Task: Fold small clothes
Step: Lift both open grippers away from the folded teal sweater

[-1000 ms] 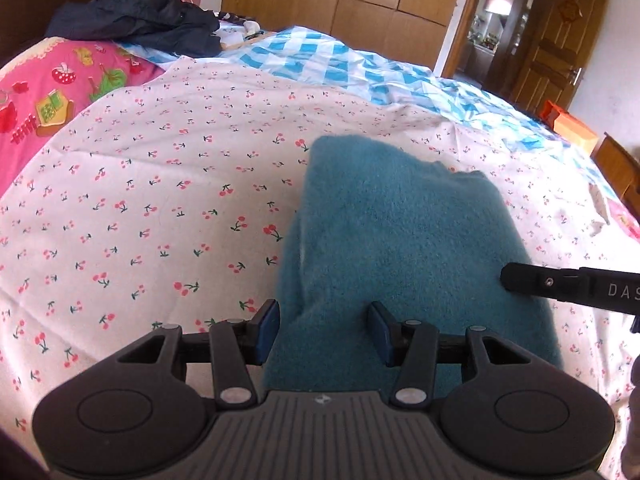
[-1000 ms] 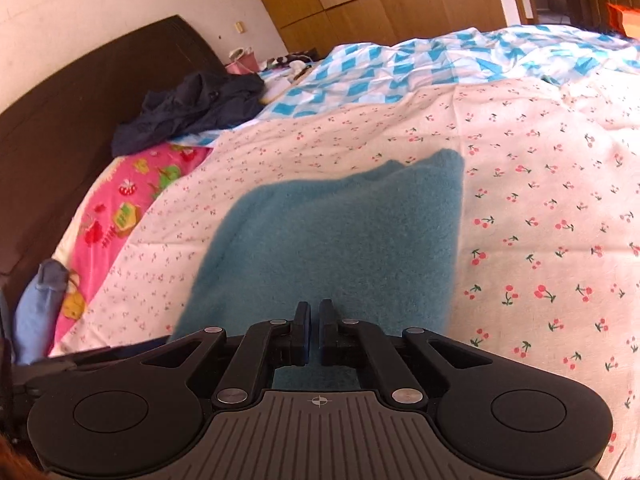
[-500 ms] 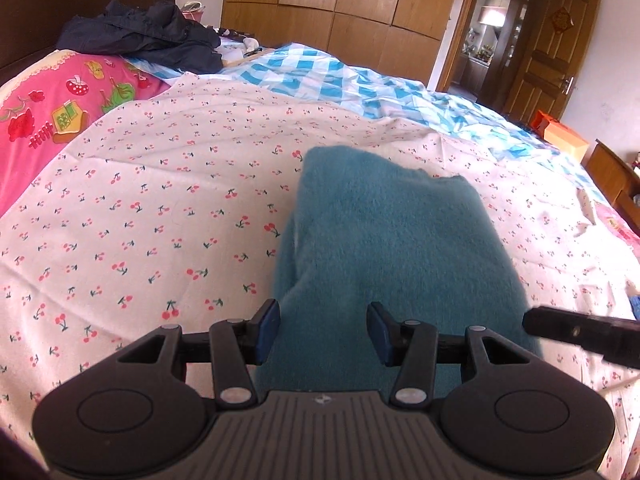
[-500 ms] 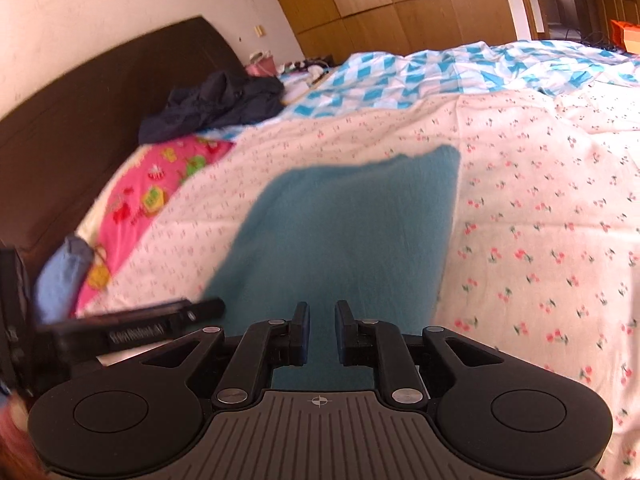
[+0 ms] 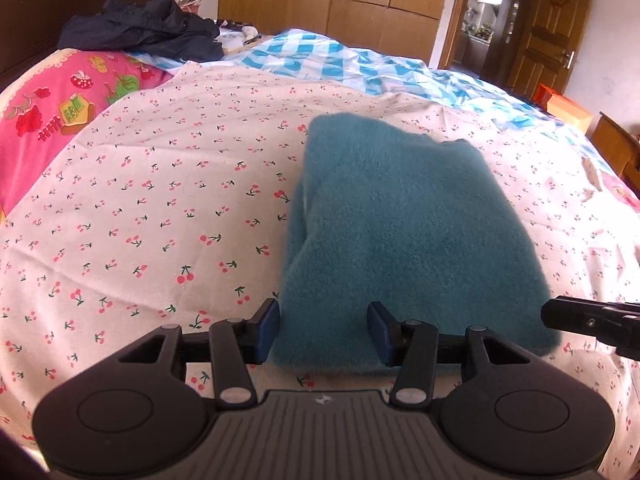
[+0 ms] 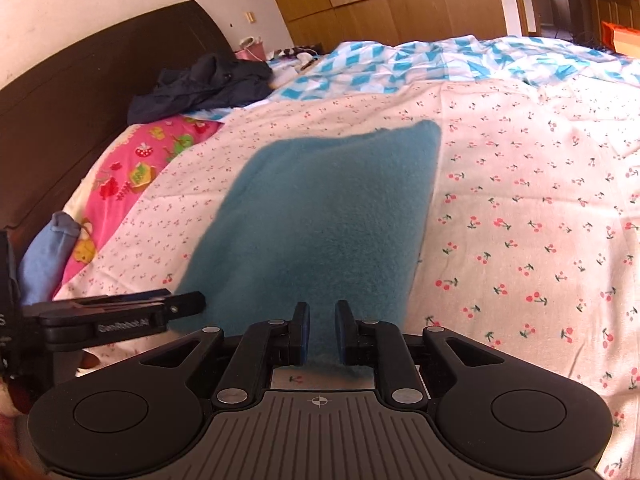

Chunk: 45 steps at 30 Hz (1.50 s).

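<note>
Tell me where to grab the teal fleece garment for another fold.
Probably pinch the teal fleece garment at its near edge, coming in low from the near side. It lies flat on the cherry-print sheet, and that edge is closest to both open grippers.

A fuzzy teal fleece garment [image 5: 400, 232] lies folded into a flat rectangle, spread just ahead of both grippers' fingertips.

White lettering reading "GenRobot.AI" runs along the side of the left gripper [image 6: 120, 312], seen at lower left of the right wrist view. No other text is legible.
</note>
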Each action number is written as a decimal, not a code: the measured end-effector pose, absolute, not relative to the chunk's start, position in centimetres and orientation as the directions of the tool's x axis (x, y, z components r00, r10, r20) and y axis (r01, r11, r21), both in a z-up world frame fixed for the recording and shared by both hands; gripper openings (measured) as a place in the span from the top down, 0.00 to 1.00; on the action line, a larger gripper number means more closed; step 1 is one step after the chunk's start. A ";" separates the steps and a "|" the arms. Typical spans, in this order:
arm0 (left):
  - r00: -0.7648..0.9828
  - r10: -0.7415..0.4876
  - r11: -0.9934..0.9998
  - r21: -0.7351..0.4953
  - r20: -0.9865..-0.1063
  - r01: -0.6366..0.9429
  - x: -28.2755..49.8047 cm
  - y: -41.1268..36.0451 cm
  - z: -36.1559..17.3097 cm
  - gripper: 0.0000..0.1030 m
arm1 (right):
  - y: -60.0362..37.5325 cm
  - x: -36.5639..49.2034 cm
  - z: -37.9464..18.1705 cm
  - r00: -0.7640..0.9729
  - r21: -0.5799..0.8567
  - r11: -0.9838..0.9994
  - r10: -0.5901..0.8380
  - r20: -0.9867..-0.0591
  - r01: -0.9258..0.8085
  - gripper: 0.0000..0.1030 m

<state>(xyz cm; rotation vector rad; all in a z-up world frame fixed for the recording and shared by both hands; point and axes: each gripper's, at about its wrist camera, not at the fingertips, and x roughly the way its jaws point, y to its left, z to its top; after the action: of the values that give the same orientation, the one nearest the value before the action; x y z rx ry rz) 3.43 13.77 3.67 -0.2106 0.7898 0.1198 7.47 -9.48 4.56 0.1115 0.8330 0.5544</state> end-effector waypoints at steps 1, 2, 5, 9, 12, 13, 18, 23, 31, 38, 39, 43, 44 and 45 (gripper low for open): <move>0.698 0.023 0.973 -0.143 -0.715 -0.179 3.2 13.7 3.7 0.49 | -9.5 7.5 4.1 0.530 0.306 0.857 0.500 -0.685 -0.414 0.86; 0.695 0.022 0.975 -0.140 -0.719 -0.175 3.1 13.7 3.6 0.49 | -9.6 7.7 3.6 0.522 0.312 0.864 0.491 -0.698 -0.395 0.86; 0.678 0.023 0.975 -0.132 -0.735 -0.177 3.1 13.7 3.1 0.49 | -9.9 7.6 3.6 0.520 0.341 0.863 0.499 -0.694 -0.374 0.86; 0.680 0.019 0.977 -0.131 -0.733 -0.169 2.7 13.5 3.3 0.49 | -10.0 6.7 4.5 0.530 0.339 0.853 0.514 -0.675 -0.397 0.84; 0.676 0.012 0.980 -0.127 -0.737 -0.155 2.2 13.3 3.3 0.49 | -10.0 6.2 4.5 0.521 0.342 0.848 0.521 -0.676 -0.404 0.84; 0.672 0.005 0.980 -0.130 -0.741 -0.150 2.1 13.2 3.3 0.48 | -10.0 6.1 4.3 0.511 0.347 0.846 0.524 -0.681 -0.405 0.84; 0.658 0.000 0.984 -0.117 -0.753 -0.135 2.1 12.8 3.1 0.48 | -9.5 5.8 2.9 0.473 0.350 0.850 0.513 -0.716 -0.393 0.84; 0.644 -0.005 0.985 -0.113 -0.765 -0.127 2.3 12.7 2.8 0.43 | -9.5 5.7 2.5 0.473 0.346 0.859 0.500 -0.725 -0.378 0.84; 0.631 -0.013 0.984 -0.123 -0.776 -0.131 2.4 12.8 2.5 0.40 | -10.1 5.7 2.2 0.454 0.373 0.858 0.506 -0.734 -0.353 0.84; 0.632 0.022 0.993 -0.059 -0.775 -0.106 2.4 11.8 2.6 0.32 | -8.9 5.0 2.7 0.438 0.364 0.843 0.522 -0.732 -0.396 0.83; 0.637 0.017 0.993 -0.064 -0.770 -0.104 2.3 11.9 2.7 0.32 | -8.8 4.9 2.7 0.435 0.364 0.842 0.523 -0.733 -0.398 0.83; 0.652 -0.005 0.988 -0.105 -0.758 -0.114 2.1 12.6 2.9 0.26 | -8.6 4.8 2.5 0.425 0.364 0.842 0.521 -0.740 -0.398 0.83; 0.652 -0.009 0.987 -0.113 -0.758 -0.117 2.1 12.8 2.9 0.25 | -8.6 4.7 2.5 0.424 0.363 0.843 0.520 -0.742 -0.398 0.83; 0.651 -0.015 0.986 -0.120 -0.759 -0.117 2.2 12.9 2.9 0.25 | -8.6 4.7 2.5 0.423 0.363 0.843 0.520 -0.742 -0.398 0.83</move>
<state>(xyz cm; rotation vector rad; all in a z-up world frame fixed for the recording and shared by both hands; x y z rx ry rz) 2.16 12.85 2.89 -0.1642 0.8606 0.0581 4.67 -8.56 2.47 0.1394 0.9783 0.5764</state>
